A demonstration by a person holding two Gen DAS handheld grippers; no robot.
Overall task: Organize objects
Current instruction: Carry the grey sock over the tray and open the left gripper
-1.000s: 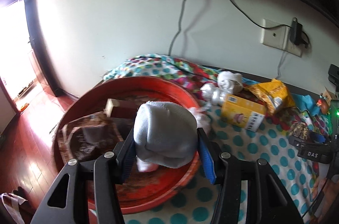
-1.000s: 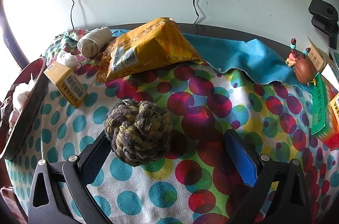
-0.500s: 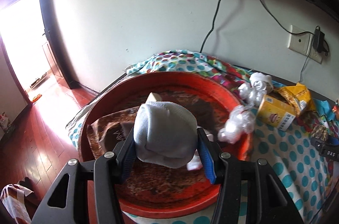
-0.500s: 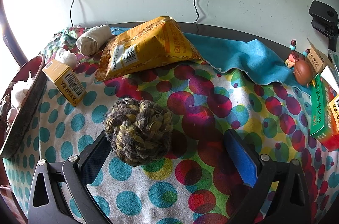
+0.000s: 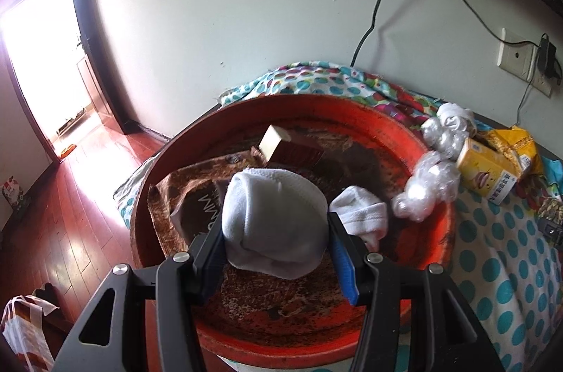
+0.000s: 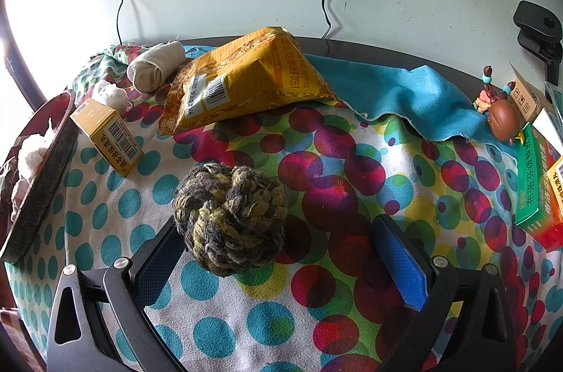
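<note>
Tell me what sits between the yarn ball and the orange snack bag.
Nothing: in the right wrist view only bare dotted cloth lies between the yarn ball and the orange snack bag.

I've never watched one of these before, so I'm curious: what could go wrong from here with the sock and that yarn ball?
The left tongs hold the white sock bundle above the red basin; released carelessly, it might land on the crinkled plastic at the rim. The open right tongs have the yarn ball near one finger, so closing may nudge it aside.
</note>
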